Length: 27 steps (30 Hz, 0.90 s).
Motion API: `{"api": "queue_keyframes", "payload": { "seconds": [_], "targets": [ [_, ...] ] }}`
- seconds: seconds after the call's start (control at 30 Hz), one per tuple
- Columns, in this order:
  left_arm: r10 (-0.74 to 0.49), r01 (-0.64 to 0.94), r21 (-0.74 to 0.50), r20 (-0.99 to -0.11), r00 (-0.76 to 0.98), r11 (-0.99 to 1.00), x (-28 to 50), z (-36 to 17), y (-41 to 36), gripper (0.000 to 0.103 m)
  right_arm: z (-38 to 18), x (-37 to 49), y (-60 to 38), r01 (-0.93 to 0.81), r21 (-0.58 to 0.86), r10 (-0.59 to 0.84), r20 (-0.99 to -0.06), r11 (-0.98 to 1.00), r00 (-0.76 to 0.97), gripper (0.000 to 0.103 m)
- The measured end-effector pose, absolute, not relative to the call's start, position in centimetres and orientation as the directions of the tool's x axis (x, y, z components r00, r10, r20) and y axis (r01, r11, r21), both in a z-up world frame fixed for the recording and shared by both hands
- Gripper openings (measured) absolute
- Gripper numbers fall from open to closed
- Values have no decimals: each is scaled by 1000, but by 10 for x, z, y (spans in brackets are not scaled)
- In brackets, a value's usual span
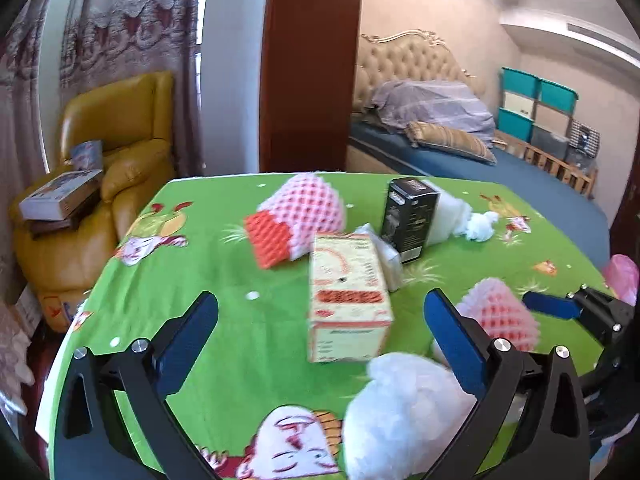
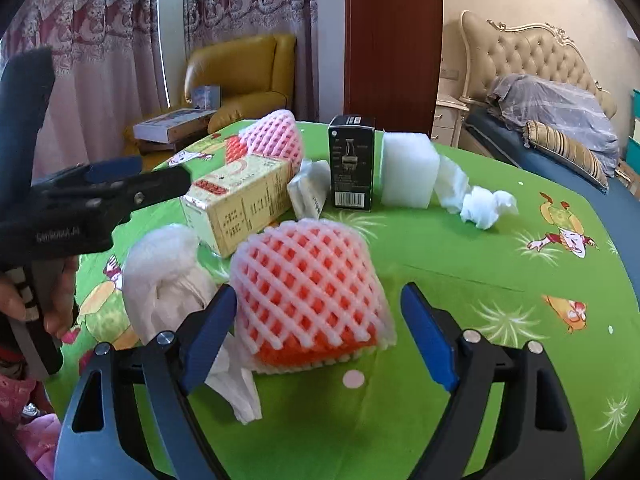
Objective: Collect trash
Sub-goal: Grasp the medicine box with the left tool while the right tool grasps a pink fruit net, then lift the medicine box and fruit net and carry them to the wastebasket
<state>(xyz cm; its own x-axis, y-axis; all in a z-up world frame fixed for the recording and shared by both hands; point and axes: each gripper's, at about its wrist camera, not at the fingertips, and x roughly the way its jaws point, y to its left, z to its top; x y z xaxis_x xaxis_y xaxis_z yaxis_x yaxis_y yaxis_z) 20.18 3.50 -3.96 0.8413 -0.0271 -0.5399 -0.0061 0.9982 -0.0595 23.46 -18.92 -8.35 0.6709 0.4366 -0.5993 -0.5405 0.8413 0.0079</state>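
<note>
Desk (image 2: 460,272), trash scattered: I see the nearest foam net (image 2: 308,284) between my right hand-held gripper (image 2: 320,320) jaws, apart, unclamped; left hand-held gripper (image 1: 320,332) wide apart over yellow carton (image 1: 348,300); step: reaching; next: clamp the net gently.

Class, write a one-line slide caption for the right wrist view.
Open right gripper approaches a foam fruit net among trash on the green table.
</note>
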Motion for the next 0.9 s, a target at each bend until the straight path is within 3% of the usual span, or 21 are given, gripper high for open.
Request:
{"api": "queue_keyframes", "payload": {
  "seconds": [0.03, 0.1, 0.13, 0.4, 0.43, 0.5, 0.57, 0.9],
  "targets": [
    [-19, -9, -48, -542, 840, 999, 202, -40, 36, 97, -82, 234, -189, -535, 0, 429, -596, 845, 678, 58],
    [-3, -17, -30, -553, 833, 999, 206, -41, 38, 97, -82, 229, -190, -530, -6, 421, -600, 848, 680, 36],
    [-8, -13, -33, -559, 829, 999, 208, -41, 39, 97, -81, 226, -193, -521, -8, 417, -589, 853, 692, 31],
    [-36, 33, -16, -635, 771, 999, 250, -53, 22, 96, -62, 197, -235, -444, 7, 386, -507, 896, 771, 29],
    [-37, 44, -6, -654, 756, 999, 258, -57, 18, 92, -61, 196, -240, -438, 9, 382, -506, 899, 774, 29],
    [-25, 57, 23, -689, 725, 998, 269, -66, 12, 74, -60, 194, -248, -426, 26, 380, -501, 905, 777, 29],
    [-27, 72, 33, -711, 703, 997, 273, -74, 9, 48, -61, 193, -254, -418, 38, 380, -496, 908, 780, 29],
    [0, 43, 64, -551, 835, 997, 214, -36, 10, 48, -56, 180, -260, -414, 56, 392, -460, 908, 797, 30]
  ]
}}
